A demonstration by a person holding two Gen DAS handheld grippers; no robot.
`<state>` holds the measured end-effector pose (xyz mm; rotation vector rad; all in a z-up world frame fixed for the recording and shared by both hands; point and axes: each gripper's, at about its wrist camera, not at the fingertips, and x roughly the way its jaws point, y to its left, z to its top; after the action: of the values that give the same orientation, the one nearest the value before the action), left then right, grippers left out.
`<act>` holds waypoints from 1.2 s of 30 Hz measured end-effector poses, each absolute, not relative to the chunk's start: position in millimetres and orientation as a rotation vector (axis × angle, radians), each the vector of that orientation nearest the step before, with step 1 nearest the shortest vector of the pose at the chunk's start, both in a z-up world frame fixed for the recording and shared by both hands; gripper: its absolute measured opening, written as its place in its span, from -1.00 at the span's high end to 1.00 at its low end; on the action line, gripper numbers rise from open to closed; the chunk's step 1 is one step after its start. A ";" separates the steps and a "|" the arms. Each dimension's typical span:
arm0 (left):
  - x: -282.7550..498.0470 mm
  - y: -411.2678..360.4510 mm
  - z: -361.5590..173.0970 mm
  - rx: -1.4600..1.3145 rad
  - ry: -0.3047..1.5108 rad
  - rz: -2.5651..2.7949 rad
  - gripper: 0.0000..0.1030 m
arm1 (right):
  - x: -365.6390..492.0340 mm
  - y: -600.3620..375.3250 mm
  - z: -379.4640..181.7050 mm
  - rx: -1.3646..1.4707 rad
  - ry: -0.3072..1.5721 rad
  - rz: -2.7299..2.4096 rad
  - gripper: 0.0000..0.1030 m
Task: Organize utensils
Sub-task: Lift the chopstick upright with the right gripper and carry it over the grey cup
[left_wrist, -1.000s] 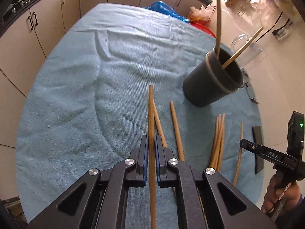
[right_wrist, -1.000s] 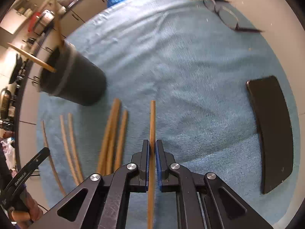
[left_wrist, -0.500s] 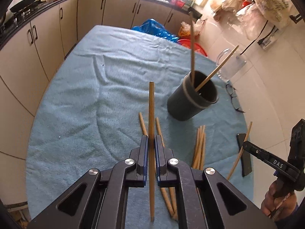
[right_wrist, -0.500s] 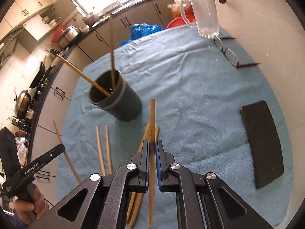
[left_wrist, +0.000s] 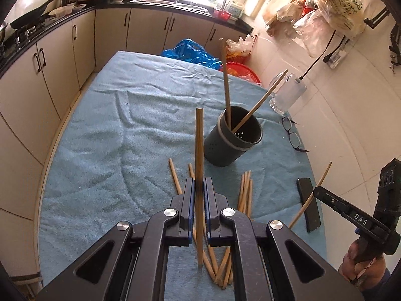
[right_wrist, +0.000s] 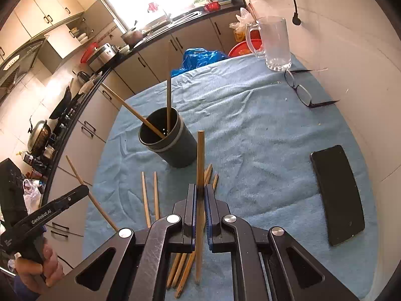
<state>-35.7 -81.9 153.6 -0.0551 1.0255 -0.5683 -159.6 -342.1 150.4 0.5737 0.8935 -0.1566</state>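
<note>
My left gripper (left_wrist: 199,188) is shut on a wooden chopstick (left_wrist: 199,150) that stands up between its pads, lifted above the blue towel. My right gripper (right_wrist: 200,192) is likewise shut on another chopstick (right_wrist: 200,160), also off the table. A dark grey round holder (left_wrist: 231,140) (right_wrist: 170,140) stands on the towel beyond both grippers with two chopsticks leaning in it. Several loose chopsticks (left_wrist: 244,190) (right_wrist: 149,198) lie on the towel in front of the holder. In the left wrist view, the right gripper (left_wrist: 316,192) shows at the right edge with its chopstick.
The blue towel (left_wrist: 105,135) covers the table. A black phone (right_wrist: 337,198) lies at the right, glasses (right_wrist: 302,91) and a glass mug (right_wrist: 275,45) sit at the far right. Kitchen cabinets and a counter run behind and to the left. A hand (right_wrist: 37,271) holds the left gripper's handle.
Both grippers have risen and tilted up, each lifting its chopstick off the towel. The holder and loose chopsticks now appear farther away and lower in both views.
</note>
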 end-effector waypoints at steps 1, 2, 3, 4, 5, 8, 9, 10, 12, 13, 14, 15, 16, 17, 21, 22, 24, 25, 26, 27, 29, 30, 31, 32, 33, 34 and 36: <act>-36.3 -82.9 155.7 -0.055 1.022 -0.573 0.88 | -160.3 -342.8 151.3 0.573 0.890 -0.156 0.87; -37.0 -84.2 158.5 -0.052 1.016 -0.578 0.88 | -161.0 -343.0 152.6 0.572 0.886 -0.156 0.88; -37.2 -85.6 160.9 -0.048 1.009 -0.578 0.88 | -161.6 -343.1 154.1 0.569 0.881 -0.155 0.88; -37.4 -86.7 163.2 -0.045 1.003 -0.580 0.88 | -162.2 -343.0 155.5 0.566 0.876 -0.154 0.88; -37.3 -88.2 165.3 -0.043 0.999 -0.584 0.88 | -163.0 -342.9 156.5 0.564 0.872 -0.154 0.88; -36.3 -91.0 170.7 -0.044 0.989 -0.593 0.88 | -165.3 -343.1 158.0 0.562 0.866 -0.153 0.88; -36.0 -93.1 173.1 -0.039 0.985 -0.597 0.88 | -166.0 -343.6 158.1 0.563 0.864 -0.154 0.88; -35.7 -94.3 174.3 -0.036 0.981 -0.596 0.88 | -166.9 -343.8 158.1 0.565 0.864 -0.154 0.88; -35.1 -95.8 177.4 -0.040 0.976 -0.608 0.88 | -168.2 -344.7 158.1 0.566 0.862 -0.154 0.88; -35.3 -96.8 178.3 -0.039 0.975 -0.609 0.88 | -168.9 -345.2 158.4 0.566 0.860 -0.154 0.88; -35.2 -99.0 179.9 -0.033 0.971 -0.611 0.88 | -169.5 -345.9 158.6 0.566 0.858 -0.153 0.88; -35.7 -100.7 181.5 -0.029 0.967 -0.614 0.88 | -170.0 -345.6 158.6 0.565 0.857 -0.152 0.88; -35.9 -103.0 183.2 -0.025 0.962 -0.619 0.88 | -171.0 -345.7 159.1 0.564 0.855 -0.154 0.88; -35.4 -104.0 183.8 -0.022 0.960 -0.621 0.88 | -171.2 -346.3 159.7 0.564 0.853 -0.153 0.88; -35.4 -110.4 190.6 -0.014 0.945 -0.630 0.88 | -173.5 -347.2 165.2 0.558 0.837 -0.150 0.88; -35.5 -111.6 192.2 -0.012 0.941 -0.632 0.88 | -173.8 -347.8 166.5 0.556 0.833 -0.151 0.88; -34.9 -113.8 196.1 -0.010 0.933 -0.632 0.88 | -174.5 -348.9 170.3 0.554 0.822 -0.149 0.88; -34.7 -114.0 197.0 -0.010 0.929 -0.633 0.88 | -174.9 -349.7 172.4 0.553 0.817 -0.148 0.88; -34.2 -115.1 198.7 -0.008 0.926 -0.633 0.88 | -175.3 -350.3 174.7 0.551 0.810 -0.149 0.88; -33.7 -115.8 200.7 -0.007 0.922 -0.631 0.88 | -175.5 -351.1 177.6 0.547 0.803 -0.148 0.88; -33.0 -116.5 203.2 -0.006 0.917 -0.627 0.88 | -175.6 -352.4 183.7 0.542 0.786 -0.144 0.88; -32.4 -117.5 205.2 -0.005 0.915 -0.626 0.88 | -175.6 -353.0 186.7 0.538 0.779 -0.144 0.88; -32.1 -117.8 206.5 -0.005 0.912 -0.624 0.88 | -175.4 -354.0 189.8 0.535 0.770 -0.141 0.88; -31.6 -118.4 208.4 -0.005 0.908 -0.622 0.88 | -175.0 -355.1 193.7 0.533 0.760 -0.137 0.88; -31.1 -119.2 210.5 -0.005 0.905 -0.622 0.88 | -174.7 -355.9 197.7 0.529 0.750 -0.136 0.88; -30.9 -120.0 213.0 -0.004 0.899 -0.624 0.88 | -174.2 -356.6 199.9 0.526 0.744 -0.135 0.88; -31.4 -120.9 217.4 -0.004 0.887 -0.623 0.88 | -172.6 -358.1 204.7 0.522 0.735 -0.129 0.88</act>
<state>-31.4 -120.9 217.4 -0.0041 0.8868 -0.6233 -172.6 -358.1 204.7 0.5224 0.7352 -0.1289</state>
